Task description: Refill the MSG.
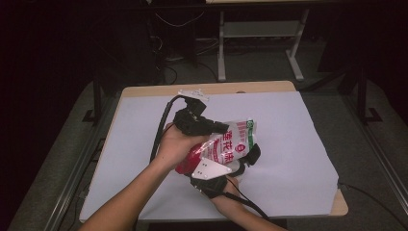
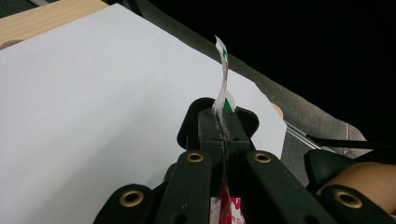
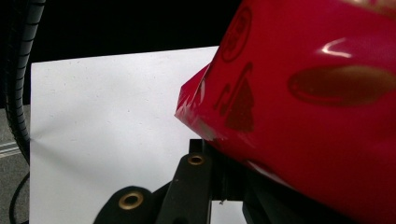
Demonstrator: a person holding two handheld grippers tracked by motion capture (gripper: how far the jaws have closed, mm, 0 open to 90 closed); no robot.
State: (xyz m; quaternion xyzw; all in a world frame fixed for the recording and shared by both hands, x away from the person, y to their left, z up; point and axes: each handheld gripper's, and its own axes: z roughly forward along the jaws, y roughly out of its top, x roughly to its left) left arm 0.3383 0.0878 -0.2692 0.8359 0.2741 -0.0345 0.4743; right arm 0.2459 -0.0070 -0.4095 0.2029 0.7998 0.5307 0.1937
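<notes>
Covering the counter (image 1: 144, 91), a white sheet (image 1: 288, 144) lies bare from 9 to 3 o'clock. Red-and-white snack bag (image 1: 226, 147) is held up at centre. Left gripper (image 1: 222, 128) fingers are clamped on the bag's top seam (image 2: 223, 70); right gripper (image 1: 250, 155) fingers grip its lower edge. Step looks like tearing it open; next move needs opposing pulls without slipping.

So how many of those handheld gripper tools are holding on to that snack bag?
2. The left gripper is clamped on the bag's top edge, above the white sheet. The right gripper grips the bag from below, nearer the person.
</notes>
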